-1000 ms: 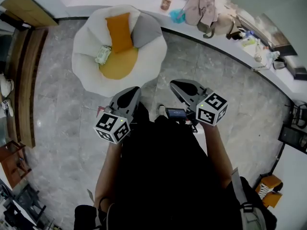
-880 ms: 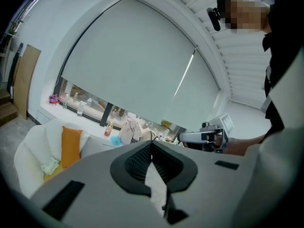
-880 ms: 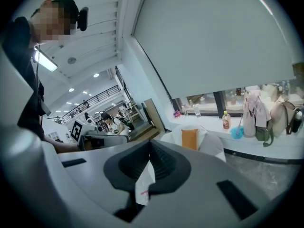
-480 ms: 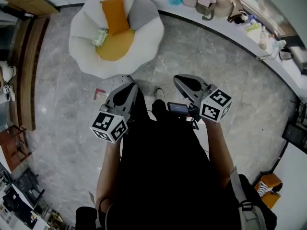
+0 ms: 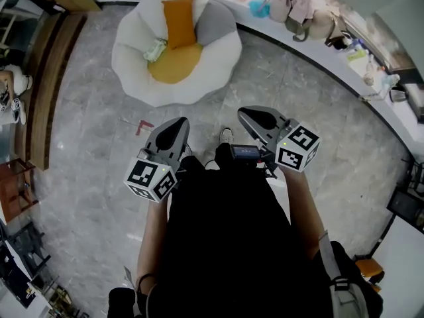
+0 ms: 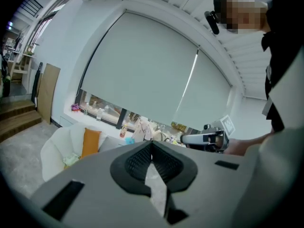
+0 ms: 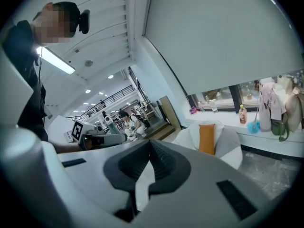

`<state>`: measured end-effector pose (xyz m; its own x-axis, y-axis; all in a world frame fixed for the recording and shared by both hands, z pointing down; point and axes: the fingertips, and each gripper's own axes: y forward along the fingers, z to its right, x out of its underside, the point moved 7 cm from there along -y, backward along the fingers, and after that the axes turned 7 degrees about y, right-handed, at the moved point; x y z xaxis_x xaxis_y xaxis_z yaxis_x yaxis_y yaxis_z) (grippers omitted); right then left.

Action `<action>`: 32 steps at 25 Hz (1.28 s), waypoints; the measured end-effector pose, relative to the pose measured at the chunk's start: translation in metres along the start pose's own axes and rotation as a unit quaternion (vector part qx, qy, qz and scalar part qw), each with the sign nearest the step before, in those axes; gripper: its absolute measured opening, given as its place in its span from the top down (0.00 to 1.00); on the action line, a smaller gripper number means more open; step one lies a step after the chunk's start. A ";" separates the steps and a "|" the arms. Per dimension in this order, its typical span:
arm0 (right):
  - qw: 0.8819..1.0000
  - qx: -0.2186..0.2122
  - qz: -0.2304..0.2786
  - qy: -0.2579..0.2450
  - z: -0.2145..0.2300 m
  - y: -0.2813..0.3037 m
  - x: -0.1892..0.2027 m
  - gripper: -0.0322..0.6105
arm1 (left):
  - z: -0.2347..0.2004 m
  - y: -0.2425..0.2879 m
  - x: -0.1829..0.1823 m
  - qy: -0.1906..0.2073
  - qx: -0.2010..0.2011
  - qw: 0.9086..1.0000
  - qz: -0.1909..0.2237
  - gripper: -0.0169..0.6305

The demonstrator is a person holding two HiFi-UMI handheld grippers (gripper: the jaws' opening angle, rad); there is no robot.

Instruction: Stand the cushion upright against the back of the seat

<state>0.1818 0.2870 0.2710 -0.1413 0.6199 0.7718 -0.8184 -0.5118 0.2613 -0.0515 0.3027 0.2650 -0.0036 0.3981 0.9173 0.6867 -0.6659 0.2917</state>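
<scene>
Two claws, both shut on nothing: the left claw (image 5: 179, 123) and right claw (image 5: 246, 112) each show their ribbed black pads pressed together, with only pale floor in the slit below. They are held out in front of the person's dark clothing, side by side and well apart from the chair (image 5: 222, 52).

A second ago the left tip overlapped the chair's near rim in the head view; now a strip of floor (image 5: 86, 151) lies between them, and the chair sits higher in the frame. The jaws have not opened in that time. The cushion (image 5: 180, 22) stood the same way throughout: on end, leaning on the chair's back. My reading is that the job is already done and the person is backing off, not approaching.

The claws are smooth grey moulded plastic, each with a black-and-white marker cube at the rear. The cushion is a plump orange oblong of plain cloth. Just beside it rests a grey pillow (image 5: 215, 24), softer in outline. The chair is a white, puffy, petal-shaped shell around a round mustard pad (image 5: 175, 66), on which lies a small crinkled green-white packet (image 5: 156, 49). The floor is glossy grey veined tile.
</scene>
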 end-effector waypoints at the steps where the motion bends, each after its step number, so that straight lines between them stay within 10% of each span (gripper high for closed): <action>1: 1.000 -0.005 -0.001 -0.001 -0.010 0.008 0.001 0.92 | -0.003 -0.007 -0.003 0.006 0.005 1.000 0.003 0.95; 32: 0.996 0.076 0.031 -0.028 -0.159 0.088 0.053 0.93 | -0.081 -0.125 0.020 0.060 0.151 0.986 -0.025 0.95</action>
<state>0.0135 0.3688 0.2430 -0.1546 0.5517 0.8196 -0.7143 -0.6356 0.2930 -0.1963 0.3425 0.2688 -0.1174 0.3364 0.9344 0.8684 -0.4216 0.2609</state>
